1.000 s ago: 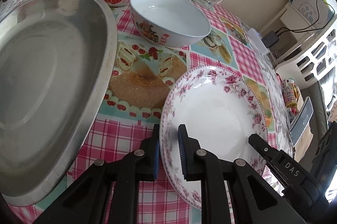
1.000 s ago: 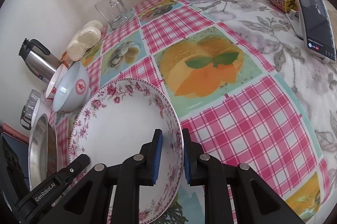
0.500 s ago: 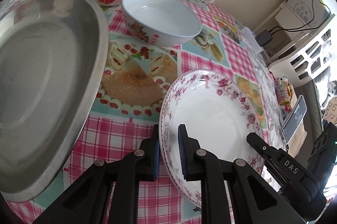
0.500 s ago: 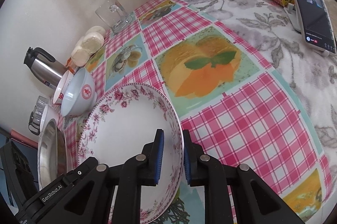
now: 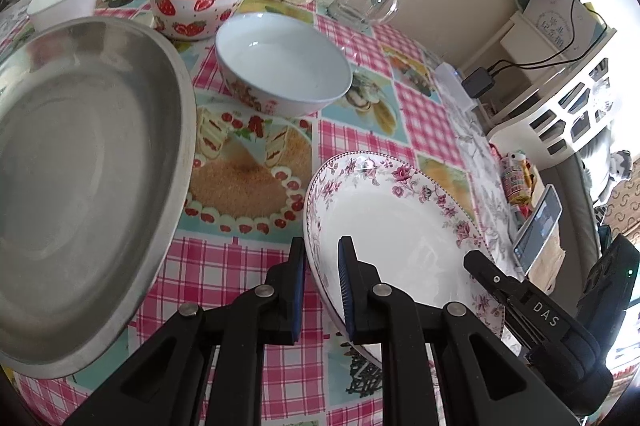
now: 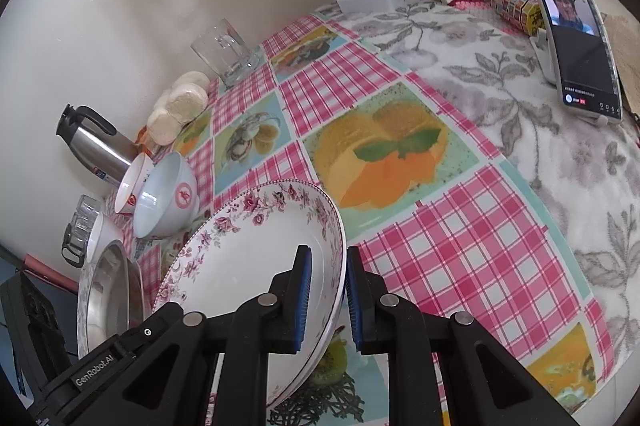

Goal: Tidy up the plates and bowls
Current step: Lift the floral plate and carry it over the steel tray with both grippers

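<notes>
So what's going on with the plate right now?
Both handheld grippers are clamped on the floral plate: the left gripper on its left rim, the right gripper on the opposite rim. The plate sits tilted over the checked tablecloth, beside the steel basin, with the white bowl behind.

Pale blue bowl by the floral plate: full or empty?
Empty: the pale blue bowl sits upright and its bare inside shows down to the bottom in the left wrist view.
</notes>
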Demonstrator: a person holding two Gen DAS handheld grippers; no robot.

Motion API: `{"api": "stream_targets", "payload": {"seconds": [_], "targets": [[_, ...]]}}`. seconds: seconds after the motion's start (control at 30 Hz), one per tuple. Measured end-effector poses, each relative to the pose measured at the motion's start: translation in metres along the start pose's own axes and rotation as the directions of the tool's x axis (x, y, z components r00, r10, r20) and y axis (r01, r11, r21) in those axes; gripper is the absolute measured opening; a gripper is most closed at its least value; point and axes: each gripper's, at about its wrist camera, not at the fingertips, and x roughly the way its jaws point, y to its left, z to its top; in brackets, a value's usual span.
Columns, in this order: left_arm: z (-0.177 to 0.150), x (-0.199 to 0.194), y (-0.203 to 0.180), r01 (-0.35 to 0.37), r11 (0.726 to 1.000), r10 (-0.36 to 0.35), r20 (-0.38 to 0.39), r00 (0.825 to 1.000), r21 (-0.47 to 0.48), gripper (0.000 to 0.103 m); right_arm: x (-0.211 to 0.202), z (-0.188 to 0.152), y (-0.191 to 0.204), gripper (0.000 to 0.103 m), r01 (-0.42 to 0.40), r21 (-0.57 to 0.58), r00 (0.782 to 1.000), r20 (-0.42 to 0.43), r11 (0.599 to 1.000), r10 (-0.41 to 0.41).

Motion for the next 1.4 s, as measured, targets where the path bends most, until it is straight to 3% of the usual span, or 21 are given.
{"api": "stream_targets", "payload": {"seconds": [0.47,0.9,1.4], "targets": [[0.009,-0.037,0.012,0.041,0.999,-0.04,0.073,0.997,-0.009,0.016,-0.024,0.003,0.027,0.018,-0.037,-0.041,0.997,0.072,0.998,0.04],[0.023,-0.081,0.041,0.057,0.998,-0.052,0.145,0.988,-0.026,0.016,-0.043,-0.005,0.077,0.018,-0.079,-0.112,0.988,0.123,0.991,0.093],[0.035,-0.128,0.095,0.074,0.994,-0.054,0.213,0.976,-0.083,0.016,-0.041,-0.023,0.137,0.018,-0.109,-0.193,0.986,0.106,0.975,0.131]]}}
